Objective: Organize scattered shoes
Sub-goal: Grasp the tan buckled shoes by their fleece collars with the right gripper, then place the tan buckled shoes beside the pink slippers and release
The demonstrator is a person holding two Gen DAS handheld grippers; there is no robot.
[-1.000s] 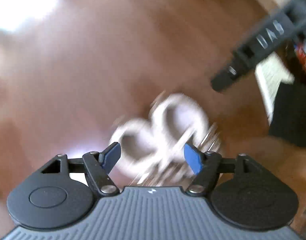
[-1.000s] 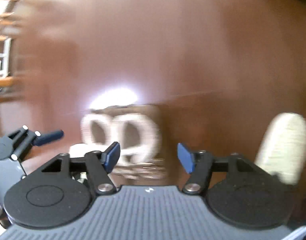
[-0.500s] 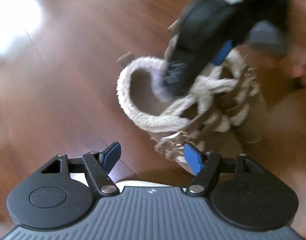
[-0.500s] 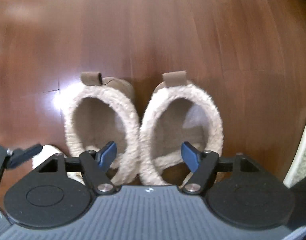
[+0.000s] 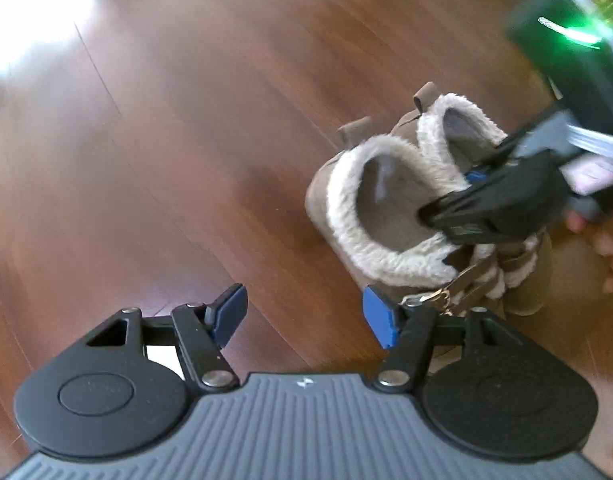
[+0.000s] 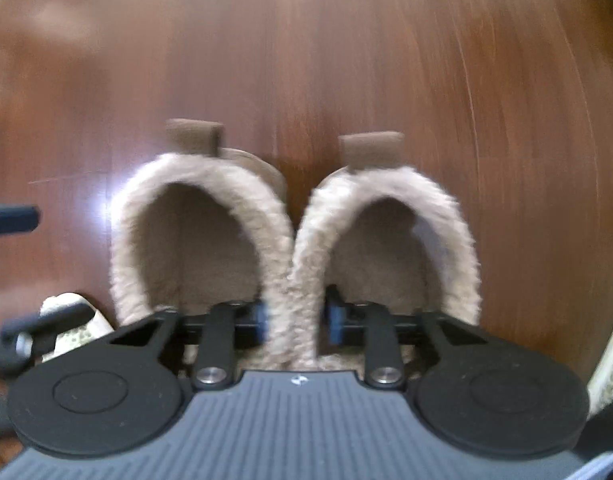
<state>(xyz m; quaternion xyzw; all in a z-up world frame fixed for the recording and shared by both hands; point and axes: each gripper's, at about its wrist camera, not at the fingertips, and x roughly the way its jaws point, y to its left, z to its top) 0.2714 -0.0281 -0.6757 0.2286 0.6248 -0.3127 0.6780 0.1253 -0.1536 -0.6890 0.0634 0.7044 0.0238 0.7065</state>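
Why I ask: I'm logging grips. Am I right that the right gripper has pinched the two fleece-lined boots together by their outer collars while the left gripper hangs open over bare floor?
Not quite. The right gripper is shut on the inner collars, where the two fleece-lined boots touch, as the right wrist view shows. The left gripper does hang open over the bare floor.

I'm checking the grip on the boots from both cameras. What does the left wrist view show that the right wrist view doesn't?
Only the left wrist view shows the left gripper open over bare wood floor, the boots' buckled straps and the right gripper's body from outside.

Only the right wrist view shows the right gripper shut on the two touching fleece collars, one pad inside each boot.

Both show the pair of boots upright, side by side.
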